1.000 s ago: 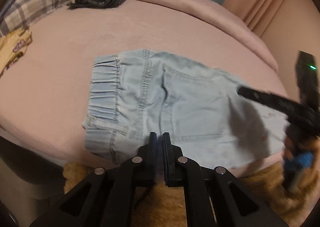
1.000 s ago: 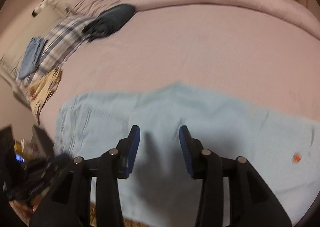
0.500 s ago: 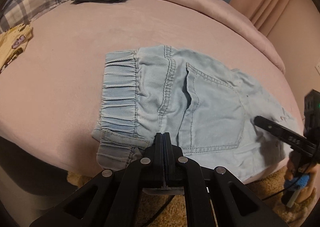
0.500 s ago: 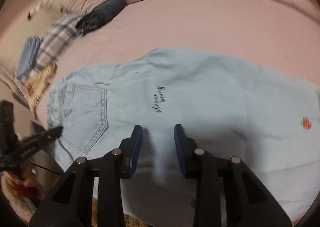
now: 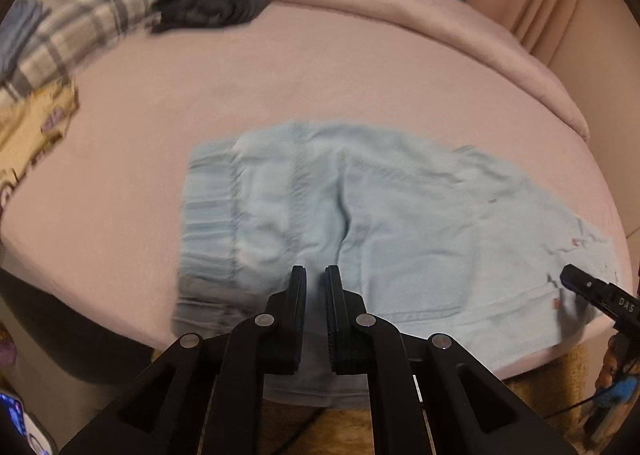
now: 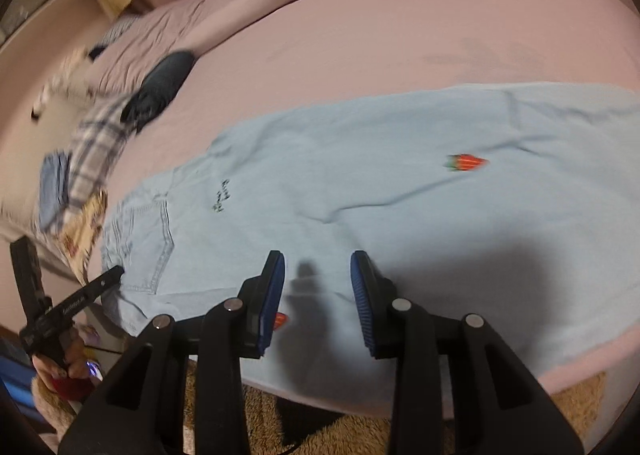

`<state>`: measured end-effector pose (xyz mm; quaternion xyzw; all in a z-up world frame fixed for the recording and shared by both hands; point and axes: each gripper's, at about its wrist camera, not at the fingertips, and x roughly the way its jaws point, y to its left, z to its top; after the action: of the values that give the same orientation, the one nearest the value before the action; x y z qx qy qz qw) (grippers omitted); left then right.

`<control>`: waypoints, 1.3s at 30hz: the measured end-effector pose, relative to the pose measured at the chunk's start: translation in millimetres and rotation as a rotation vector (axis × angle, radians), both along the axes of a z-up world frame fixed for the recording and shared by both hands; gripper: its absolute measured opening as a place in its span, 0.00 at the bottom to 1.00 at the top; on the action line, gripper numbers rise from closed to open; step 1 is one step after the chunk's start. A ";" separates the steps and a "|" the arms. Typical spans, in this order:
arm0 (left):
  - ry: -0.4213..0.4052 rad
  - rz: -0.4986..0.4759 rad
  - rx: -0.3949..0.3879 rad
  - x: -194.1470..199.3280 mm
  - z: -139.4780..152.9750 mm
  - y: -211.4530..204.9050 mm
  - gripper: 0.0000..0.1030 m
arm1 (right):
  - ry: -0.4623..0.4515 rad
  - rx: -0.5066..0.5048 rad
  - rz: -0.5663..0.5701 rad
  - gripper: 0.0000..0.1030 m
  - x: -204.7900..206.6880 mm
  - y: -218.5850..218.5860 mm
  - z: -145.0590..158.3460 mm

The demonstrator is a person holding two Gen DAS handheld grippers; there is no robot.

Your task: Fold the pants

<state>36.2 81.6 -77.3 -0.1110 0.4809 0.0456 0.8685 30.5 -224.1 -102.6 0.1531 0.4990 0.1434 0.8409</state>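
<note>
Light blue denim pants (image 5: 360,223) lie flat along the near edge of a pink bed, elastic waistband to the left. In the right wrist view the pants (image 6: 400,195) stretch to the right, with a back pocket, black lettering and a strawberry patch (image 6: 466,162). My left gripper (image 5: 316,275) hovers over the near hem by the waistband, jaws slightly apart and empty. My right gripper (image 6: 318,259) is open and empty above the pant leg's near edge. It also shows in the left wrist view (image 5: 592,291).
A folded dark garment (image 5: 212,3), plaid cloth (image 5: 72,39) and a yellow patterned cloth (image 5: 32,135) lie at the bed's far left. A rolled pink duvet (image 5: 440,27) runs along the back. A brown shaggy rug (image 6: 520,427) lies below the bed edge.
My left gripper, shut half a second ago, has opened a little and pulled back. My right gripper has opened wider and shifted right along the leg.
</note>
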 end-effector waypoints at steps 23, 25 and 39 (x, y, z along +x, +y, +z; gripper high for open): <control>0.088 -0.220 -0.156 35.1 -40.0 -85.0 0.12 | -0.105 0.080 -0.324 0.21 -44.2 -194.6 -3.9; 0.085 -0.222 -0.136 34.3 -39.5 -87.0 0.12 | -0.121 0.027 -0.382 0.18 -48.5 -209.8 -1.4; 0.091 -0.224 -0.103 37.3 -32.4 -107.7 0.12 | -0.135 -0.074 -0.599 0.15 -54.7 -274.3 20.9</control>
<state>73.5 -26.1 -109.7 -0.0991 0.5310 -0.0713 0.8385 -24.3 -498.4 -81.7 0.2527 0.3795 -0.1194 0.8819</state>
